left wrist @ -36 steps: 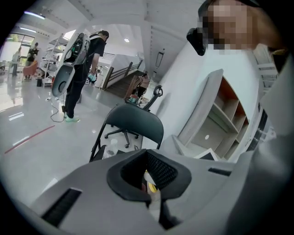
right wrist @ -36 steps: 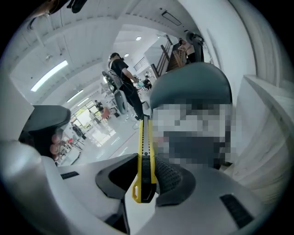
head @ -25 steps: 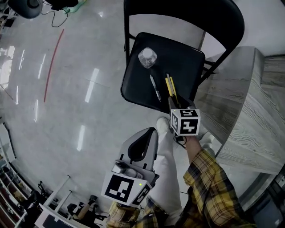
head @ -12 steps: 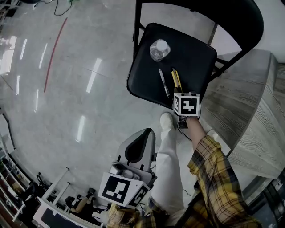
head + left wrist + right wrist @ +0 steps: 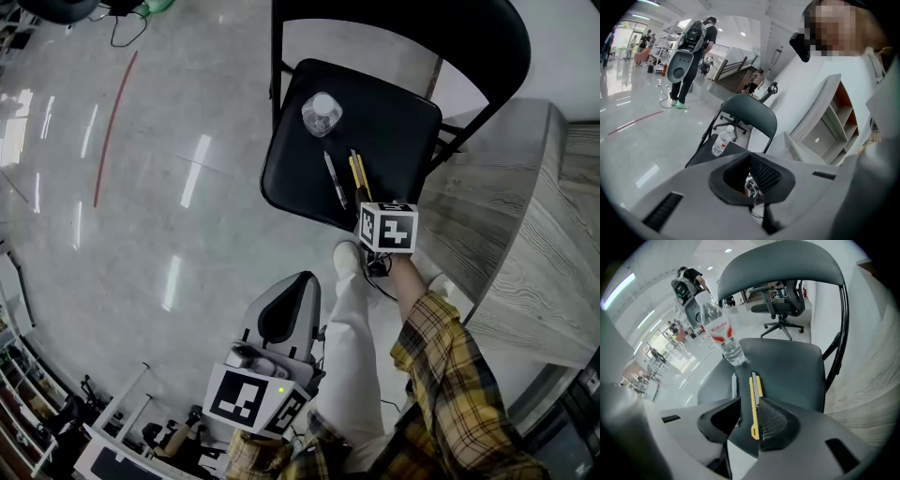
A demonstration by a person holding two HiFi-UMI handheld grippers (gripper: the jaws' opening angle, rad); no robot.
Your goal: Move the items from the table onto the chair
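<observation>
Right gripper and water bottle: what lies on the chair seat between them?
The yellow utility knife and, just beside it, a pen. This shows best in the right gripper view.

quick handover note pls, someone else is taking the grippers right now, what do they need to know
Right gripper: open, low over the front of the chair seat. The yellow knife lies on the seat between its jaws, not clamped.
Left gripper: shut, with nothing in it, held low away from the chair.
On the seat: water bottle upright near the back, pen beside the knife.
Done: bottle, pen and knife are on the chair.
Left: back the right gripper off the knife, then check the table. Only part of it shows.
</observation>
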